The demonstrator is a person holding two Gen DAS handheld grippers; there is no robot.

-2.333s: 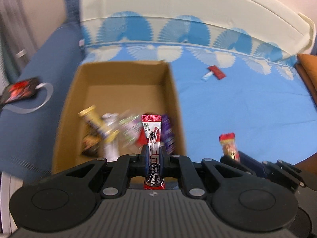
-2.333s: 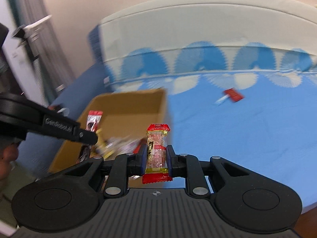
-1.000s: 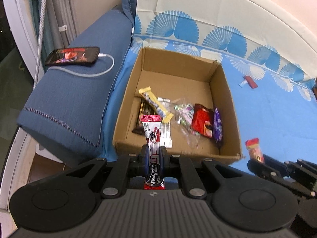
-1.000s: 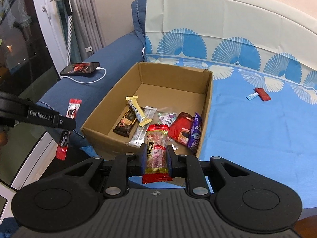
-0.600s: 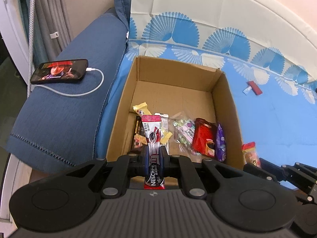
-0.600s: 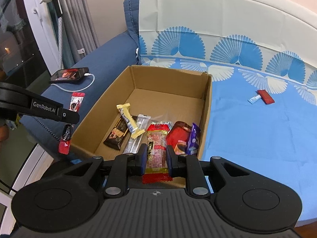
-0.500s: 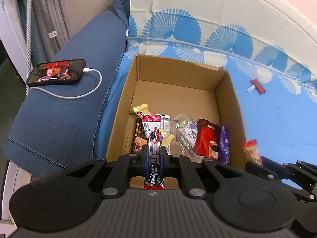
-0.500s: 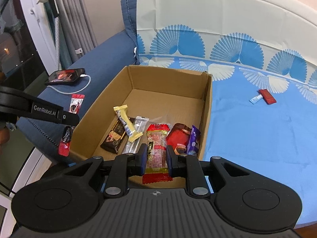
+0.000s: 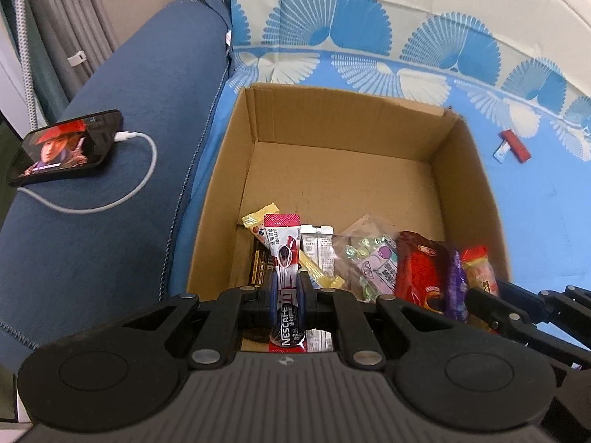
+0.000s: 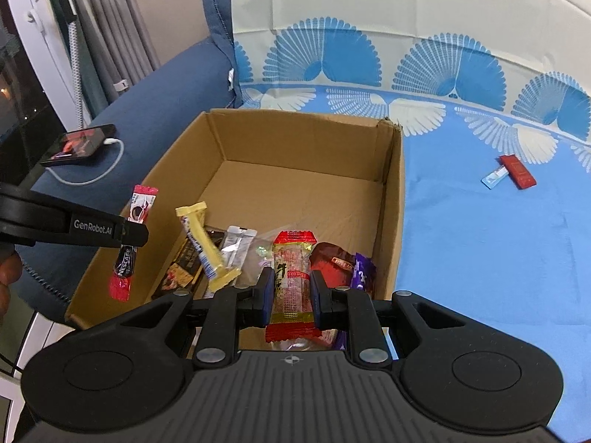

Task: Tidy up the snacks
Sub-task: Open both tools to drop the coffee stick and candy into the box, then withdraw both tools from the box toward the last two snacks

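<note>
Hovering nearer cardboard box, left gripper still clamping Nescafé stick

Your brown cardboard box sits on a bright blue sheet banded with white and deeper-blue fan motifs, cream above them. Left of the box, you see a navy armrest with pale stitching, a black phone glowing red and a white cable. Inside the box: a pale yellow wrapper, a silver sachet, a dark brown bar, a clear bag of pastel sweets, a deep red pouch and a purple packet. Your black grippers hold a red, white and black Nescafé stick and a red-ended, yellow-banded snack. Right of the box lie a red packet and a light blue sachet.
</note>
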